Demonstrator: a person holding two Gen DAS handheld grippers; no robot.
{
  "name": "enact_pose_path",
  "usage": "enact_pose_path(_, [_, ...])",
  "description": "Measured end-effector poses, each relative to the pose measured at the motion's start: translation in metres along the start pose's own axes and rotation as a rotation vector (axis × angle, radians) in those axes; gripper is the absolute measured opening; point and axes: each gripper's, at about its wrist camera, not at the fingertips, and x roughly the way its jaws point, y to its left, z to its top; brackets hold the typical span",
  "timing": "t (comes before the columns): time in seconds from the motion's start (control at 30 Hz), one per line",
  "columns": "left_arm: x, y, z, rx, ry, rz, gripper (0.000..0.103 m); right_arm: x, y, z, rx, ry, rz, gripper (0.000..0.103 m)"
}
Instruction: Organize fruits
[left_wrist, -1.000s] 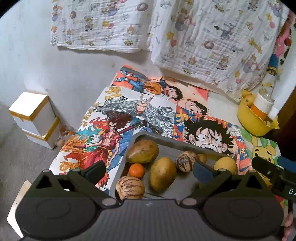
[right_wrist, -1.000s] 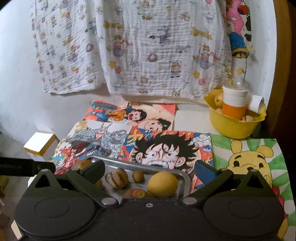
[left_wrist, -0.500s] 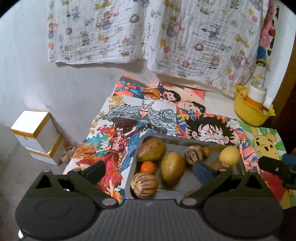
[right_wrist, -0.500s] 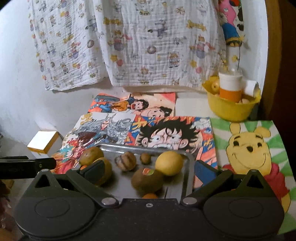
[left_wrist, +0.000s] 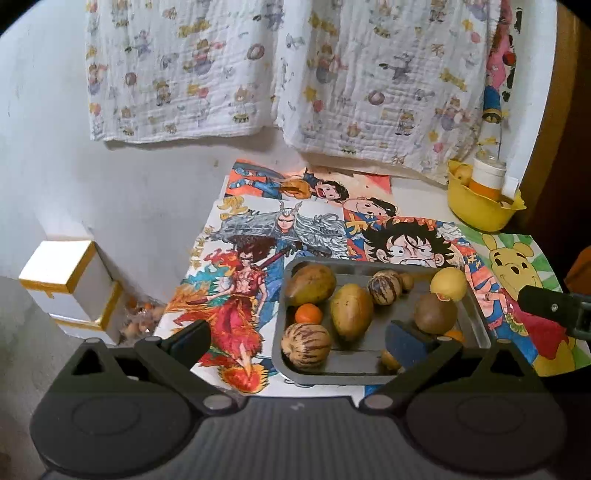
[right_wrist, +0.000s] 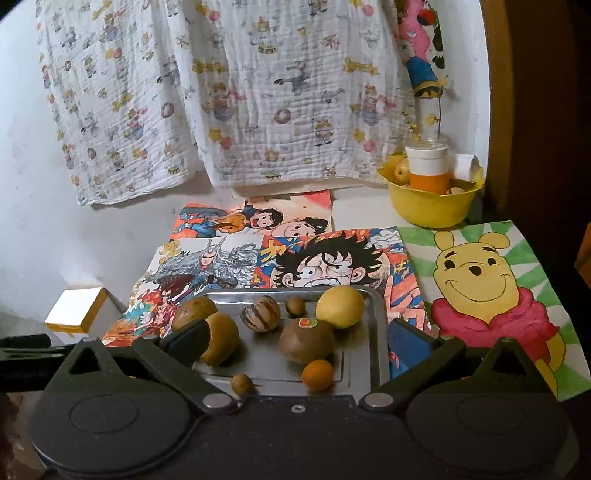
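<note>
Grippers are hanging wide open just in front of the metal tray (left_wrist: 476, 325), both empty: the left gripper (left_wrist: 297, 341) with its pads spread either side of the tray's near end, the right gripper (right_wrist: 295, 341) spread as wide over the tray's near right.

Nearest the tray's front rim, a small brown fruit (right_wrist: 242, 384) and a small orange (right_wrist: 317, 373) are sitting loose. Just behind them the brown stickered fruit (right_wrist: 306, 340) is resting beside the yellow lemon (right_wrist: 340, 306). On the tray's left a striped round fruit (left_wrist: 306, 345) is lying at the front, a second orange (left_wrist: 308, 314) and two mangoes (left_wrist: 351, 311) behind it. Another striped one (right_wrist: 260, 314) is sitting toward the tray's back.

Fruits are lying mixed in the tray, so this could be fruit waiting to be sorted or fruit already gathered; one look cannot settle it.

For any pick here, I'd say come straight down, pads clearing the neighbours, closing gently since round fruit rolls.

Far beyond the tray's right corner, a yellow bowl (right_wrist: 430, 210) is holding a white-and-orange container (right_wrist: 428, 171).
</note>
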Motion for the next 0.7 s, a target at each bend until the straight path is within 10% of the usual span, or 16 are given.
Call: enact_pose_path(0.7, [-0.025, 0.026, -0.027, 0.02, -0.025, -0.012, 0.102, -0.027, 0.028, -0.035, -0.019, 0.042, 0.004, 0.102])
